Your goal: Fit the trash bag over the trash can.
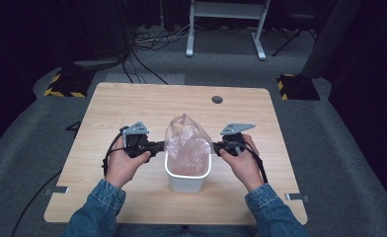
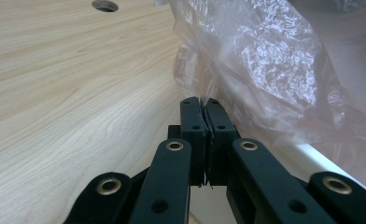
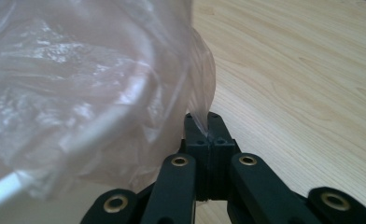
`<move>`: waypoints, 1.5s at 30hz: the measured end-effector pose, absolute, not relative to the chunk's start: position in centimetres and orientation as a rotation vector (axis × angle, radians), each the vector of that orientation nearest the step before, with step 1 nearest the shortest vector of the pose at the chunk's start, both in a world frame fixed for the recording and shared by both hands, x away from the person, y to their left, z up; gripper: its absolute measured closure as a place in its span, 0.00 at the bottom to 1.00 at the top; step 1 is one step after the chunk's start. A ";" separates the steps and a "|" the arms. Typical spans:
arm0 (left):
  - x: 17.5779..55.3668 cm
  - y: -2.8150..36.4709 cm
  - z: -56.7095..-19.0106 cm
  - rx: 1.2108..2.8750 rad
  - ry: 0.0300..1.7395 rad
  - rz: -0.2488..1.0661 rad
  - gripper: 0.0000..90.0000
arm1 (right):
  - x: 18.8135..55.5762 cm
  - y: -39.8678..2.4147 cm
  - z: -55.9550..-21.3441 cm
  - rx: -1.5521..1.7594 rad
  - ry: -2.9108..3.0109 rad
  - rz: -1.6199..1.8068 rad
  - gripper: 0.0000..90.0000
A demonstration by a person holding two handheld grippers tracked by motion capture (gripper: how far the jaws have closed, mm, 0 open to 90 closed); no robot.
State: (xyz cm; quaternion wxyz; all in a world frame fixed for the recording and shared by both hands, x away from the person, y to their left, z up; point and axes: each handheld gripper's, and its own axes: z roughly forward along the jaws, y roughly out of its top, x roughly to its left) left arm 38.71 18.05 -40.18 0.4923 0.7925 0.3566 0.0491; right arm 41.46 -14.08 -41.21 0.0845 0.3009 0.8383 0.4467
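A clear crinkled plastic bag (image 1: 186, 140) stands puffed up above a small white bin (image 1: 187, 181) near the table's front middle. My left gripper (image 1: 161, 146) is at the bag's left side, shut on a pinch of its film. In the left gripper view the jaws meet with the plastic bag (image 2: 265, 70) caught between them at the left gripper (image 2: 200, 103), and the white bin's rim (image 2: 312, 156) lies below. My right gripper (image 1: 215, 146) is shut on the bag's right edge. In the right gripper view the right gripper (image 3: 202, 122) holds the plastic bag (image 3: 87, 93) film.
The wooden table (image 1: 132, 106) has a round cable hole (image 1: 217, 99) at the back. Denim sleeves enter from the bottom edge. A white desk frame (image 1: 226, 24) and cables lie on the grey floor beyond.
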 end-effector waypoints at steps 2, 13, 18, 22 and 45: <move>38.9 18.3 -40.6 1.928 0.882 0.117 0.98 | 41.3 -14.5 -40.9 0.909 2.460 1.366 0.95; 37.5 20.4 -38.4 1.759 0.851 0.259 0.57 | 40.1 -16.7 -37.1 0.854 2.160 1.550 0.55; 36.3 20.7 -36.7 1.703 0.789 0.292 0.54 | 39.6 -17.3 -35.8 0.835 2.114 1.591 0.50; 35.0 19.8 -36.0 1.750 0.712 0.264 0.50 | 38.3 -17.2 -34.4 0.751 2.134 1.634 0.44; 31.0 20.6 -38.2 1.931 0.518 0.289 1.00 | 33.3 -15.7 -35.4 0.330 2.460 1.598 1.00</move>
